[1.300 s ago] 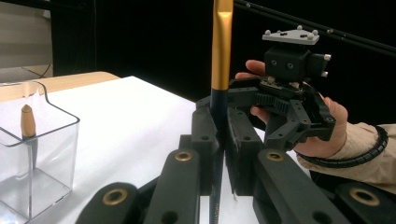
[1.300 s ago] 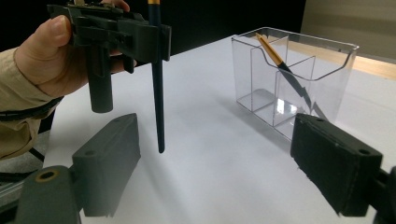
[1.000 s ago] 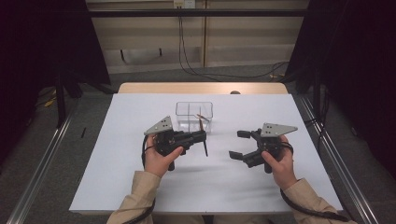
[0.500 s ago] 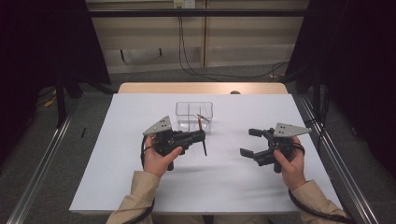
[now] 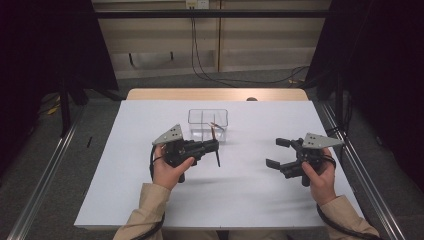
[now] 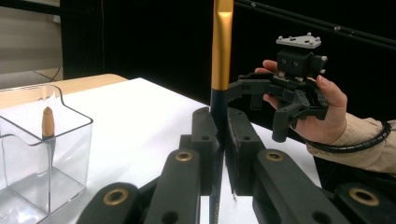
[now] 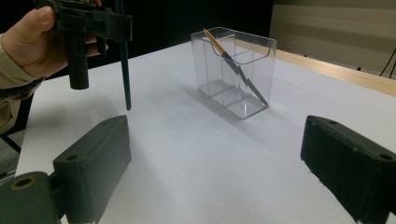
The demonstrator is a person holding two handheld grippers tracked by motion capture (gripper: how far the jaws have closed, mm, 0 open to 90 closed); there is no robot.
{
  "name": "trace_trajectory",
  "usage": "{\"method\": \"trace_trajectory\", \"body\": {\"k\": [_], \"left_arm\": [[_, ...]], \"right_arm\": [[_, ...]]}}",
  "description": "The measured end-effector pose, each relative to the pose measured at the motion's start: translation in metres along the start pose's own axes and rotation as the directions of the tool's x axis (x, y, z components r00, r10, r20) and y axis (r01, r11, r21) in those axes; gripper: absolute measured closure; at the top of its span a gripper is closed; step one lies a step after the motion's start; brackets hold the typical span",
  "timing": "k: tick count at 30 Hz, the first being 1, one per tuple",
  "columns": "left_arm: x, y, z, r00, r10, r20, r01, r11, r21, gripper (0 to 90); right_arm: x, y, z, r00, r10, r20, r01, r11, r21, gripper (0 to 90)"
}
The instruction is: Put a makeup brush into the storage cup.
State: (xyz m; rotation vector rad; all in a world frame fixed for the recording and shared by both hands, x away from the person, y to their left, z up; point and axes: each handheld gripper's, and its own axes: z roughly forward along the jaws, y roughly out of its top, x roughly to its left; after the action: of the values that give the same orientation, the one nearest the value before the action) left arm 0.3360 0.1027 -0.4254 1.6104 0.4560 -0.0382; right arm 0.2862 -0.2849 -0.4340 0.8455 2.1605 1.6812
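Landmark: clear plastic box with an inner divider (image 5: 208, 124), on the far middle of the white table (image 5: 125, 190).
Left gripper (image 5: 214, 146): just beside the box, on the person's side of it; held clear of the table surface.
Left jaws: pressed together, pinching a slim dark-blue pen with a gold upper section (image 6: 220, 70) (gold end up, dark tip down, upright in both gripper views).
Held pen, place: just in front of the box's near wall, tip hanging above the table (image 7: 125, 70); touching neither the box nor the table, as far as can be told.
Left hand (image 5: 168, 170): wrapped round the gripper body, near side of the box.
Second pen: same sort, gold top and dark lower part (image 7: 233, 65), inside the box, leaning slantwise across a compartment (gold end at the rim, tip at the floor).
Right gripper (image 5: 276, 153): well apart from the box, off to its right and nearer the person; jaws pointed toward the left gripper.
Right jaws: spread wide, nothing between the pads (bare table between them in the right gripper view).
Right hand (image 5: 319, 176): gripping the handle from below, near the right table edge, far from the box.
Box contents otherwise: cannot tell beyond the one pen.
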Motion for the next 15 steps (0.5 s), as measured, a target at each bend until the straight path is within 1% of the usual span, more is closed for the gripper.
{"method": "trace_trajectory", "body": {"k": [5, 7, 8, 10, 15], "left_arm": [[0.0, 0.0, 0.0, 1.0, 0.001, -0.002, -0.001, 1.0, 0.002, 83.4], [0.0, 0.0, 0.0, 1.0, 0.005, -0.004, -0.005, 1.0, 0.003, 83.3], [0.0, 0.0, 0.0, 1.0, 0.005, -0.005, -0.005, 1.0, 0.002, 83.4], [0.0, 0.0, -0.001, 1.0, 0.007, -0.005, -0.007, 1.0, 0.003, 83.3], [0.001, 0.0, -0.001, 0.9999, 0.01, -0.01, -0.009, 0.9999, 0.005, 83.4]], "right_arm": [[-0.003, -0.003, -0.006, 0.9999, 0.001, 0.017, -0.001, 1.0, 0.003, 7.9], [-0.003, -0.003, -0.008, 0.9999, 0.005, 0.016, -0.005, 1.0, 0.004, 7.7], [-0.004, -0.004, -0.01, 0.9997, 0.001, 0.024, -0.001, 1.0, 0.005, 7.6], [-0.005, -0.005, -0.012, 0.9998, 0.006, 0.022, -0.006, 1.0, 0.003, 7.6], [-0.006, -0.007, -0.017, 0.9993, 0.002, 0.038, -0.002, 1.0, 0.014, 7.4]]}}
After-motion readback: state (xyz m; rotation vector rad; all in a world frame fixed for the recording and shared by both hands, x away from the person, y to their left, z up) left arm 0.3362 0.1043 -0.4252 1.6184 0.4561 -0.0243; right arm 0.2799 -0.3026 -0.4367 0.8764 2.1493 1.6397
